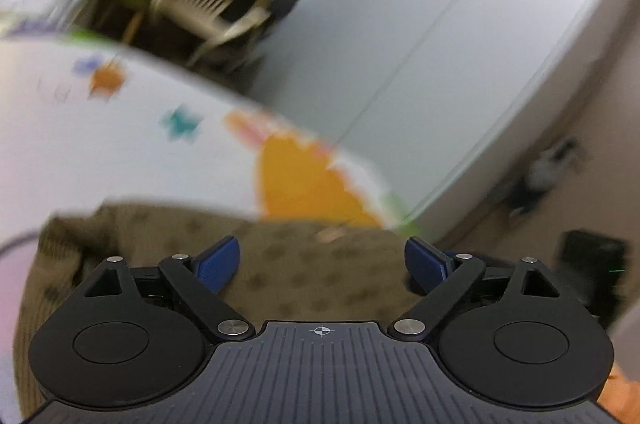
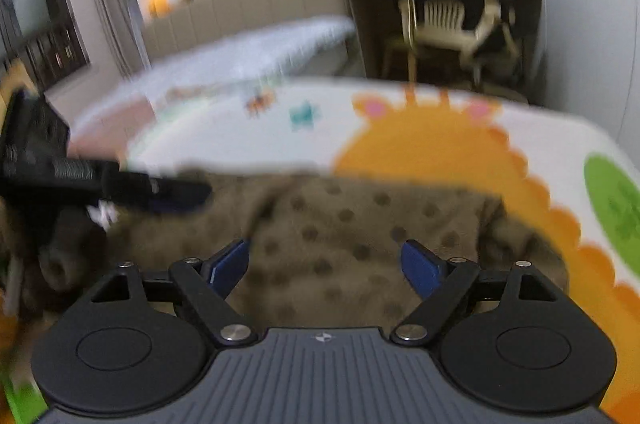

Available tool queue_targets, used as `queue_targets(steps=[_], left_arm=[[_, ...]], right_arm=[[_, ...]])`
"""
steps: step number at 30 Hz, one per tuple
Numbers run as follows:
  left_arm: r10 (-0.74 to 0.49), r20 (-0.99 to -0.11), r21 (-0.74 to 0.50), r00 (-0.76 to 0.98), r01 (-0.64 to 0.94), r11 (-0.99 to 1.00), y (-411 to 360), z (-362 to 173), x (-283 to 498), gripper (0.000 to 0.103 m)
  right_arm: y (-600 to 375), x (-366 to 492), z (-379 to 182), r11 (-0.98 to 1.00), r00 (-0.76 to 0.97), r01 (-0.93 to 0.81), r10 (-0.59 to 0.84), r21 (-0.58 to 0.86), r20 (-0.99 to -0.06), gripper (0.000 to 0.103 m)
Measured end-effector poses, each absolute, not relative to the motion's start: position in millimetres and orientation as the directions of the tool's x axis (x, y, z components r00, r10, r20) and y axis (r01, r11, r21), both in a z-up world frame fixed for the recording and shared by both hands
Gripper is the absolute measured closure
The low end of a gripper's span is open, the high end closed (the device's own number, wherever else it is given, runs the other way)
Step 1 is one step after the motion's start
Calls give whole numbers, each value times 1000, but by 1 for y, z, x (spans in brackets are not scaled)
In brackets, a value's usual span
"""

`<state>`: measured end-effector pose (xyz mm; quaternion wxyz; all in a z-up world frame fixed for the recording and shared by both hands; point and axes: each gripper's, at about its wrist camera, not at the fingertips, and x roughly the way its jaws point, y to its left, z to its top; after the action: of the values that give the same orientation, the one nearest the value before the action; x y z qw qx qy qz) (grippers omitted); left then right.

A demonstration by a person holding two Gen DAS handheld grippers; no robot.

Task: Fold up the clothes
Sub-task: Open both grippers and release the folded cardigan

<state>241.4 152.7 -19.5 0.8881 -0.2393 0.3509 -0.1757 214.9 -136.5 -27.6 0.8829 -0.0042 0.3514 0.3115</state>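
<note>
A brown garment with dark dots lies on a white play mat printed with orange and teal shapes. My left gripper hovers over the garment, its blue fingers wide apart and holding nothing. In the right wrist view the same dotted garment spreads across the mat. My right gripper is open above the cloth with nothing between its fingers. The left gripper shows there as a blurred black shape at the garment's left edge.
A beige chair stands beyond the mat by a dark desk. A white wall or cupboard runs along the right. A white bed or mattress lies behind the mat. A small dark box sits on the floor at right.
</note>
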Motion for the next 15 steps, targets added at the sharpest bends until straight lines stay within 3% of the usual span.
queue_targets(steps=[3, 6, 8, 10, 15], left_arm=[[-508, -513, -595, 692, 140, 791, 166, -31, 241, 16], [-497, -519, -593, 695, 125, 795, 176, -27, 232, 16], [-489, -523, -592, 698, 115, 798, 183, -24, 226, 16], [-451, -537, -536, 713, 124, 835, 179, -19, 213, 13], [-279, -548, -261, 788, 156, 953, 150, 0, 171, 10]], right_arm=[[-147, 197, -30, 802, 579, -584, 519, 124, -629, 18], [-157, 183, -28, 845, 628, -533, 429, 42, -649, 6], [-168, 173, -26, 869, 656, -493, 408, 49, -636, 6], [-175, 160, -22, 882, 688, -469, 392, 37, -611, 6], [-171, 136, -15, 889, 751, -456, 357, -45, -556, 0]])
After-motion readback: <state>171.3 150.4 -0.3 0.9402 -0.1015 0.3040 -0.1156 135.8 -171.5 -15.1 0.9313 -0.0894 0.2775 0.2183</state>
